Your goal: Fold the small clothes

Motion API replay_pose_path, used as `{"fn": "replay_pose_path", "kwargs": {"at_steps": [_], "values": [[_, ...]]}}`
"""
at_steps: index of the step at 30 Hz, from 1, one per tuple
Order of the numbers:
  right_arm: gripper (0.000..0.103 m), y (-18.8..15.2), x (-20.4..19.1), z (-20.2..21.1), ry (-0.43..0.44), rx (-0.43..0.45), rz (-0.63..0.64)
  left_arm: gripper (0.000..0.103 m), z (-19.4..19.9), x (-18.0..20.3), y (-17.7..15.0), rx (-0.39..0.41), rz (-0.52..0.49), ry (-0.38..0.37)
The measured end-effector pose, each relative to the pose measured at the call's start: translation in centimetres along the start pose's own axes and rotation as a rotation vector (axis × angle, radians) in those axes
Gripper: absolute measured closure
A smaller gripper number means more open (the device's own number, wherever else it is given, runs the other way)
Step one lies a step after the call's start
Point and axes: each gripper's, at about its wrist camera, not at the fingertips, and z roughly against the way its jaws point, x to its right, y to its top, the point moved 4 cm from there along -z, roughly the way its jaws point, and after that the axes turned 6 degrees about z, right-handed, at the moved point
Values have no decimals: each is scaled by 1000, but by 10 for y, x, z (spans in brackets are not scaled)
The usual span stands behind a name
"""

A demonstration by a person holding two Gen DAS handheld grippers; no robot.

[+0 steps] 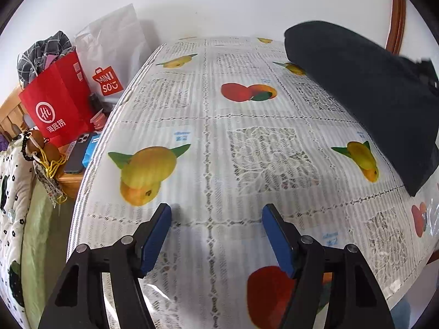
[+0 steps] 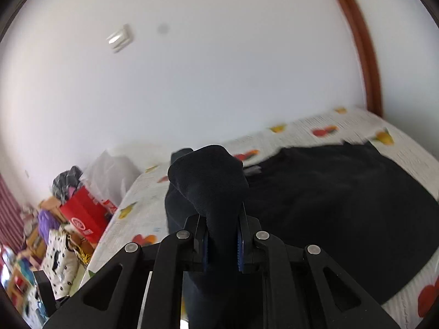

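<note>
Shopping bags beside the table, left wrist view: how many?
2: a red bag by the table's left edge, a white MINISO bag behind it against the wall. Others may be hidden.

The left gripper, black-armed with blue pads, points steeply down over the fruit-printed lace tablecloth, its jaws apart with nothing between them. The right gripper tilts gently down above that tablecloth, its blue pads pinched on a bunched fold of the dark navy garment.
</note>
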Motion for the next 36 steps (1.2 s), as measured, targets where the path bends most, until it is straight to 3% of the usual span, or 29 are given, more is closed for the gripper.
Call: {"fn": "replay_pose_path", "kwargs": {"at_steps": [2,6,10,15,17,19,25,27,28,29,30,32,36], "values": [[88,-14,27,0,-26,-25,-40,37,0,12,2,-9,-14,-22],[85,-48,71,-1,-55,-108,-111,37,7,56,3,-17,-66,-137],[77,-69,91,3,-84,-171,-68,37,17,113,3,-10,-143,-252],[74,-58,96,13,-47,-176,-39,35,30,176,-1,8,-215,-386],[59,-49,96,18,-1,-167,-36,32,33,193,-4,-1,-228,-438],[50,-40,93,19,39,-156,-23,32,33,205,-7,-14,-236,-477],[46,-34,91,-5,39,-205,8,32,16,237,-10,-49,-238,-475],[48,-37,94,-18,15,-229,15,35,5,243,-5,-51,-223,-449],[62,-39,96,-26,-2,-243,26,43,1,244,-3,-53,-210,-440],[87,-42,98,-33,-9,-255,42,55,-4,245,-1,-60,-198,-425],[89,-45,100,-36,-10,-263,49,56,-7,246,0,-62,-192,-412],[90,-49,105,-46,-7,-274,31,71,-5,245,1,-36,-187,-402],[91,-49,96,-52,-13,-259,64,84,-6,232,3,-4,-180,-356]]}}
